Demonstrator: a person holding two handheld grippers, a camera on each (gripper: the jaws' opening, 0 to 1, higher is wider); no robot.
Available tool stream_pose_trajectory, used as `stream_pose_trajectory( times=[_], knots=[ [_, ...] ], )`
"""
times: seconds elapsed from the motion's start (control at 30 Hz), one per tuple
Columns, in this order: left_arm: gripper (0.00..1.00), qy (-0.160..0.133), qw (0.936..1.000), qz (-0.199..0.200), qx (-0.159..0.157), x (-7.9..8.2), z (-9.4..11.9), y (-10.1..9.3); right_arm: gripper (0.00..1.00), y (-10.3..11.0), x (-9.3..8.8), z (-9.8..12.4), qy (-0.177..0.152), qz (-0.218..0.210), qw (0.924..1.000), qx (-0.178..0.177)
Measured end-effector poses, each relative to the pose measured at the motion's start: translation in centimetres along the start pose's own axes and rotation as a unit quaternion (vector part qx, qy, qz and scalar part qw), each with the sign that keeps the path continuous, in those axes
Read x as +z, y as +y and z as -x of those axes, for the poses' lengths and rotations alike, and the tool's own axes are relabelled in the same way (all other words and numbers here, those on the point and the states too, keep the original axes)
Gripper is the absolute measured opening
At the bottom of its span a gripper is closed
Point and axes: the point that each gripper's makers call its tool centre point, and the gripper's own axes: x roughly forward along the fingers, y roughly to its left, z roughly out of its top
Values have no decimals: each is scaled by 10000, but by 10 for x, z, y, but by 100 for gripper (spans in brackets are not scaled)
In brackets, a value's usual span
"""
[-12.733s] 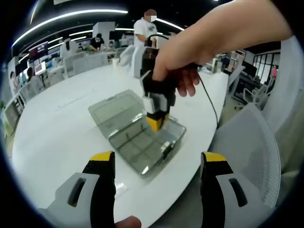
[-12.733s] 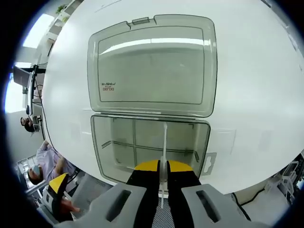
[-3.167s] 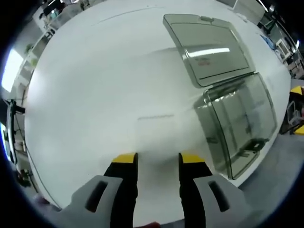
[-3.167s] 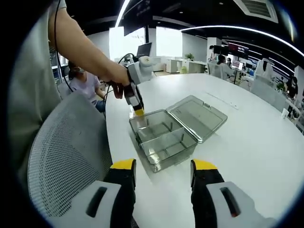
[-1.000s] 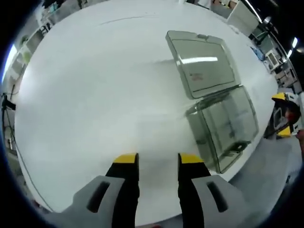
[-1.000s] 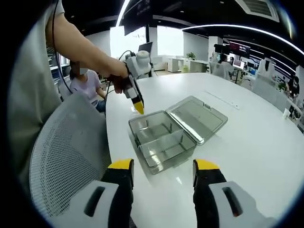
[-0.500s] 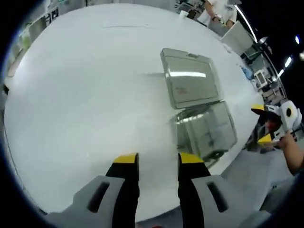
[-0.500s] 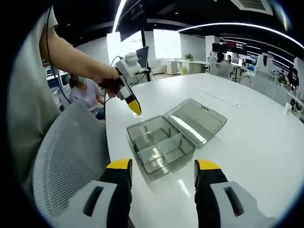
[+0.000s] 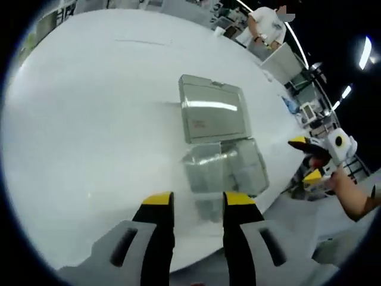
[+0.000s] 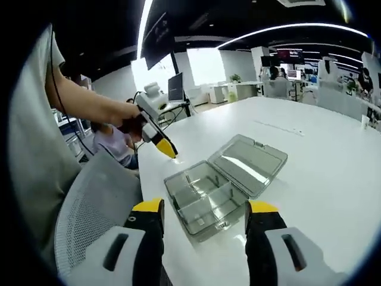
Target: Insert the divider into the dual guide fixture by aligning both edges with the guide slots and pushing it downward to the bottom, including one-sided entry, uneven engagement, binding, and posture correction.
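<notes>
Left gripper: in the left gripper view the left gripper (image 9: 194, 201) rises from the bottom with its yellow-tipped jaws parted by a narrow gap, and nothing is between them. In the right gripper view it is seen from outside, held in a person's hand (image 10: 122, 121) above the near-left corner of the box, with its yellow tips pointing down at the table; it is not touching the box.

Right gripper: in the right gripper view the right gripper (image 10: 204, 210) has its jaws wide apart, with nothing held. In the left gripper view it is at the right edge, beyond the table edge, held in a hand (image 9: 348, 193), jaws spread.

Organizer box: a clear grey plastic box (image 10: 204, 201) lies on the white table (image 10: 333, 179), close to its edge. The lid (image 10: 249, 162) is swung fully open and lies flat beside the tray, joined at the hinge.

Divider: thin clear partitions stand inside the tray (image 10: 199, 192) and split it into compartments. They look upright and seated in their slots. I cannot tell which one is the divider of the task.

Surroundings: a grey mesh chair (image 10: 92, 208) stands beside the table on the left in the right gripper view. An open office with desks and screens is behind. A person in white (image 9: 262, 24) stands far behind in the left gripper view.
</notes>
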Motion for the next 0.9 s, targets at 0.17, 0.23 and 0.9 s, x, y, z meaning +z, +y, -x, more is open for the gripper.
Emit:
stream_pose_trajectory(
  times=[0.17,0.23,0.9],
  knots=[
    [28,-119,9994,74,-329,2,2,-17,53,3,7,-2,-142,-214,9995,178],
    [28,-134,9991,96,-396,2,2,-21,53,4,11,-3,-224,-295,9990,239],
    [28,-306,9905,-99,-1339,13,2,-80,51,20,44,-5,-903,-1204,9824,1106]
  ],
)
